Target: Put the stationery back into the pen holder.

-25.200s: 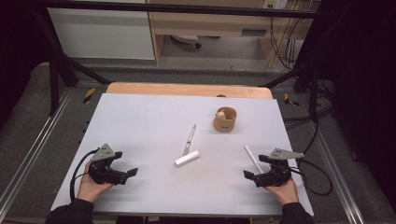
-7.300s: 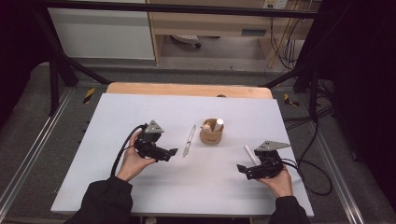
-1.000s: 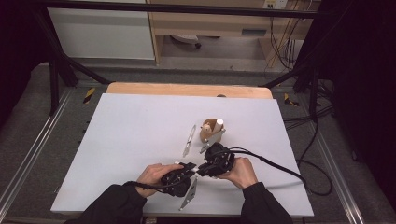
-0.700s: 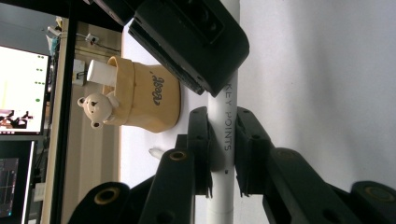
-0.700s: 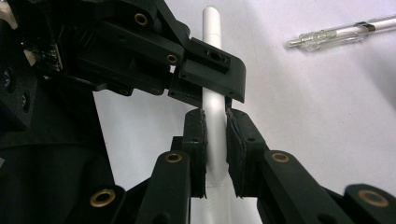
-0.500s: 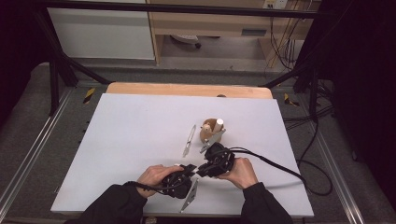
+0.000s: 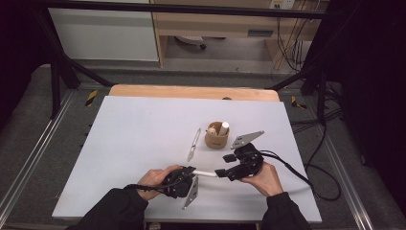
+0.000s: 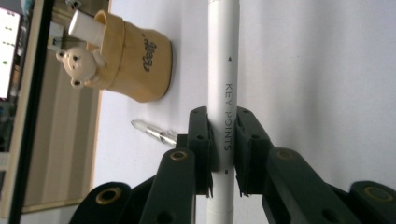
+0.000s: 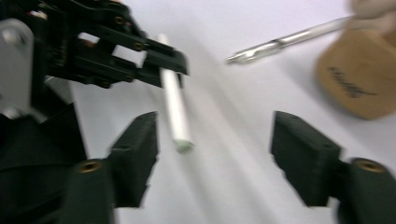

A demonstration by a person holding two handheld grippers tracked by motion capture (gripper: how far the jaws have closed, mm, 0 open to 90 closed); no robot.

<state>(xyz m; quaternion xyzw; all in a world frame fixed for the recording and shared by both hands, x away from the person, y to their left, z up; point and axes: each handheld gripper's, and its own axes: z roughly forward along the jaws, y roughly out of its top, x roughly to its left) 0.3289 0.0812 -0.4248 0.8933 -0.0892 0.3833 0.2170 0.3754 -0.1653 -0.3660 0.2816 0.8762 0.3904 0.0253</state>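
With one white tube already in the bear cup (image 7: pixel 217 136), the left gripper (image 7: pixel 187 173) clamps a white pen (image 8: pixel 223 93) above the table (image 7: pixel 134 139); the right gripper (image 9: pixel 215 156), jaws just opened, has let go, cupping left to do.

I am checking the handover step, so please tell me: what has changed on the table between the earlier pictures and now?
The right tongs have just been opening and let go of the white tube, drawing back to the right; its end lies free between their jaws. The left tongs stay clamped on it. Much earlier the tube lay by the right hand. The bear-shaped cup and the silver pen kept their places over the last second.
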